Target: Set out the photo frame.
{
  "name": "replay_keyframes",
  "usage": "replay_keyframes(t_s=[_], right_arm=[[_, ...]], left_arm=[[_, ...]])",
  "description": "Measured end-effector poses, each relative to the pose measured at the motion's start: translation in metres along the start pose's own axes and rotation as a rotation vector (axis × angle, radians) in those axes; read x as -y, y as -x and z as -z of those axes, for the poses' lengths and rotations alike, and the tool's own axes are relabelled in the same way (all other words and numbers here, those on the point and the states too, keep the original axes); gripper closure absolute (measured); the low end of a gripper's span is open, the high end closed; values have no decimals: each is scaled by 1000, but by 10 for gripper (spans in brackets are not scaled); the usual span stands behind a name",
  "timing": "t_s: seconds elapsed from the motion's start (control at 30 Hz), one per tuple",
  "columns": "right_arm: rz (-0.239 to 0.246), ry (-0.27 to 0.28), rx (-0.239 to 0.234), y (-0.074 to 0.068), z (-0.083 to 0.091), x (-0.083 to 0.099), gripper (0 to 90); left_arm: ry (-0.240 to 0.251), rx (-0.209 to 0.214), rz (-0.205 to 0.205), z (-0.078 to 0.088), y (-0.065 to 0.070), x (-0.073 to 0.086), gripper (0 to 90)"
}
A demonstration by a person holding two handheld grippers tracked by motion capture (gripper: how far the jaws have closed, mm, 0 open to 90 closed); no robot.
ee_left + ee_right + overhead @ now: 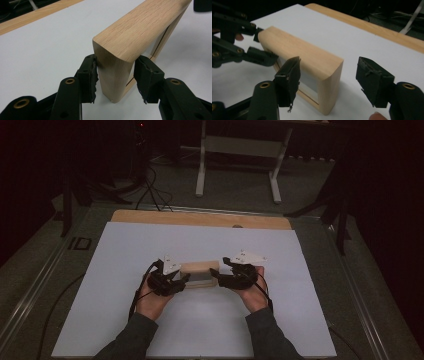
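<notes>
A light wooden frame [200, 268] stands upright on its long edge in the middle of the white sheet [200, 325]. My left gripper [184, 279] is at its left end, and in the left gripper view both black pads press the sides of that end [140, 27], so the left gripper [116, 75] is shut on it. My right gripper [216, 279] is at the other end. In the right gripper view its jaws [328, 77] stand wide on either side of the frame's near corner [299, 50]; the right pad is well clear of the wood. The left gripper [265, 45] shows at the far end.
The white sheet covers a wooden tabletop whose bare strip [200, 218] runs along the far edge. Beyond the table are the white legs of a desk [237, 150] and cables on the floor [150, 190]. Both forearms come in from the bottom.
</notes>
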State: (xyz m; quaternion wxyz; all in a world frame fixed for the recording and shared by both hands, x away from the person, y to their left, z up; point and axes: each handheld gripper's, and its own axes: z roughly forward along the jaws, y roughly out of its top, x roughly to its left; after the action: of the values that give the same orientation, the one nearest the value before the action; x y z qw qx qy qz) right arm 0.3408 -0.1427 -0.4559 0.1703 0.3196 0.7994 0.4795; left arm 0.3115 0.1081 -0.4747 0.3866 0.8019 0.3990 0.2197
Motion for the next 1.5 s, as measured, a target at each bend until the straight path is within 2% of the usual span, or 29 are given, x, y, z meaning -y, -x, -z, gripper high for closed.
replay_keyframes(t_s=[0.37, 0.63, 0.9, 1.23, 1.5], right_arm=[[14, -51, -39, 0, -14, 12, 337], [20, -61, -60, 0, -20, 15, 362], [18, -63, -58, 2, -25, 16, 402], [19, -56, -33, 3, -25, 15, 470], [13, -56, -14, 4, -26, 14, 477]], left_arm=[[-2, 0, 0, 0, 0, 0, 537], [-3, -1, -1, -1, 0, 0, 537], [-3, 1, 4, -1, -1, -1, 536], [-7, -7, 11, -5, -2, -5, 516], [-1, 20, 34, -10, -7, -8, 508]])
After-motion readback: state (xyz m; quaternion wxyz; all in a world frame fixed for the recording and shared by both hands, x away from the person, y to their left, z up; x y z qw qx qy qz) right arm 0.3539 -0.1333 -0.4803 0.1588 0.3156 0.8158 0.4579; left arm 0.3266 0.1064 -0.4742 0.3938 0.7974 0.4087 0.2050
